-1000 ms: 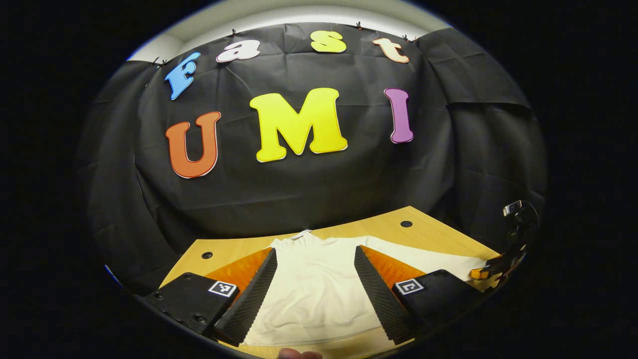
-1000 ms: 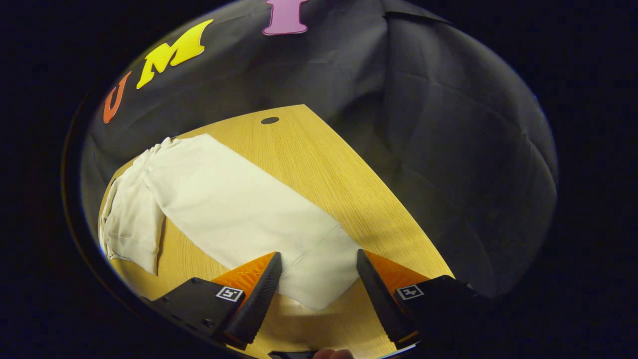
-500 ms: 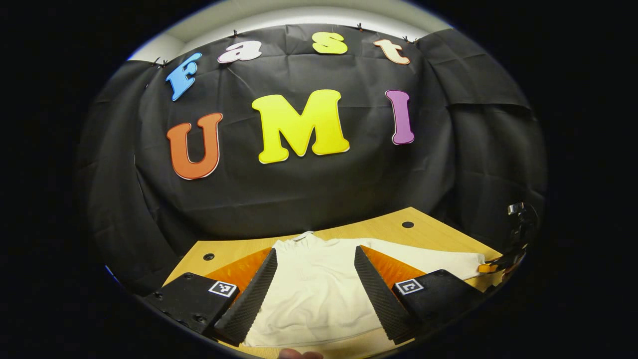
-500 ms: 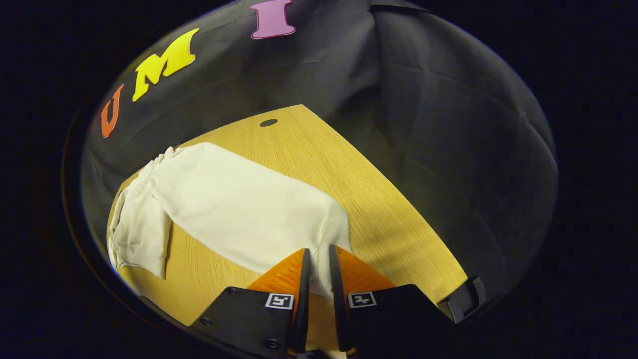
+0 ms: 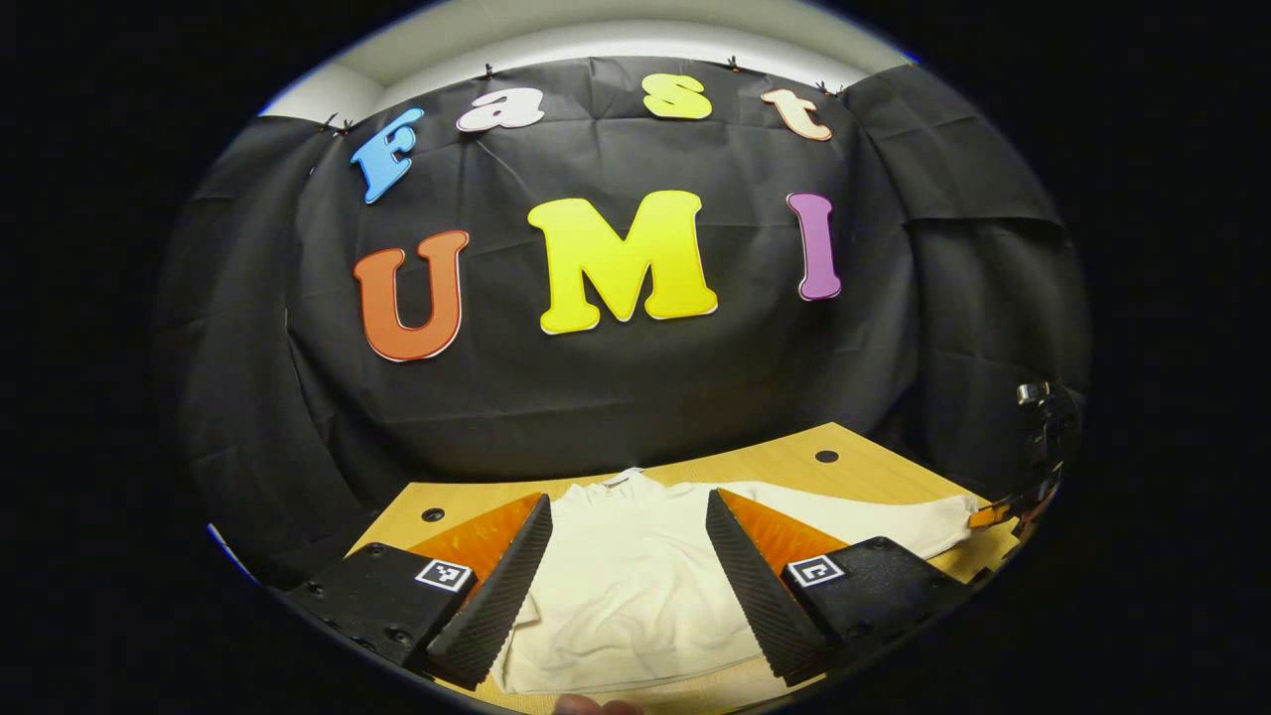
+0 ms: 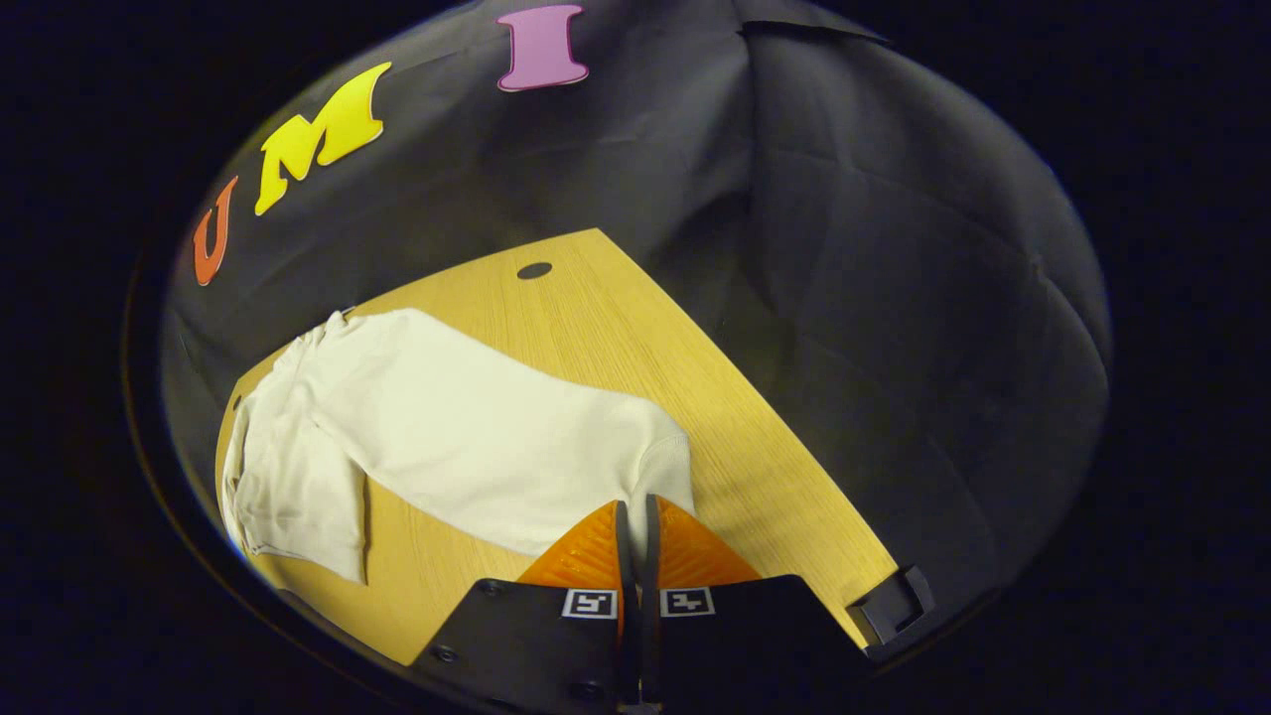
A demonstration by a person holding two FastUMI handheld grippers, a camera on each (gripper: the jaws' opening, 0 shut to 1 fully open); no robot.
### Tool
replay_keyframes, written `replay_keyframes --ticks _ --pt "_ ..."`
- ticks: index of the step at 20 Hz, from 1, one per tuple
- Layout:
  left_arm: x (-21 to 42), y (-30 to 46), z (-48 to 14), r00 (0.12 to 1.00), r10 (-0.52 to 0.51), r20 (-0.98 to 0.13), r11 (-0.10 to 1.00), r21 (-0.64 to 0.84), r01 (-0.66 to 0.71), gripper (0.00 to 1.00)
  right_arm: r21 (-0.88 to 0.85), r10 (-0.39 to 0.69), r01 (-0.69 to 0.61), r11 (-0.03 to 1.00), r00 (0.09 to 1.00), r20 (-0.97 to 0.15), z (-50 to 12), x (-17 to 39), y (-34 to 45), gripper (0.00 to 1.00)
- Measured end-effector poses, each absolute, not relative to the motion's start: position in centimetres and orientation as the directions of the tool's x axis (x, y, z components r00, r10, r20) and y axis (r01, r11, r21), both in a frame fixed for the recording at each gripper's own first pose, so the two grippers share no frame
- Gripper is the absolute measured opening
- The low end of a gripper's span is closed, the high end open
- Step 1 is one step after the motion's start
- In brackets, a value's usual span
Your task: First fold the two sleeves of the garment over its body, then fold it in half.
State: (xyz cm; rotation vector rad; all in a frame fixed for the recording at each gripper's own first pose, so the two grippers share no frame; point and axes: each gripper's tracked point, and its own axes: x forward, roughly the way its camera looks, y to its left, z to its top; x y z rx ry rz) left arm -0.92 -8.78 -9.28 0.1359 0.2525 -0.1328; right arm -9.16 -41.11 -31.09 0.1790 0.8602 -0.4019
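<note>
A cream long-sleeved garment (image 5: 626, 586) lies flat on the wooden table (image 5: 775, 462), collar toward the wall. In the left gripper view my left gripper (image 5: 626, 581) hangs open over the garment's body, nothing between its fingers. One sleeve (image 6: 477, 427) stretches across the table toward my right gripper (image 6: 634, 516), which is shut on the sleeve's cuff (image 6: 663, 467). The cuff is bunched and lifted slightly at the fingertips. In the left gripper view that sleeve (image 5: 854, 511) runs to the far right, where the right gripper (image 5: 993, 516) shows at the rim.
The table's far corner with a round cable hole (image 6: 534, 270) lies behind the sleeve. The black cloth wall (image 6: 794, 248) closes in behind and right of the table. Another hole (image 5: 432, 514) sits at the left rear. Bare wood (image 6: 715, 397) lies right of the sleeve.
My right gripper closed from wide open onto the sleeve's cuff and began raising it, bunching the cloth. The left gripper stayed open and drifted slightly over the body.
</note>
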Motion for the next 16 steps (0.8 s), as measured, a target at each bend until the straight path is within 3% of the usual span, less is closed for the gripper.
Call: replay_keyframes --ticks 7,16 --pt "-1.5 -4.4 -8.6 0.973 -0.043 -0.227 0.99 0.119 0.071 0.99 -0.033 -0.261 0.32 0.947 0.703 -0.662 -22.1 -4.1 -37.8 0.01" --pt "-2.6 2.4 -8.6 0.974 0.086 -0.209 0.994 0.087 -0.069 0.99 -0.035 -0.083 0.076 0.996 0.864 -0.497 -9.9 8.0 -26.6 0.01"
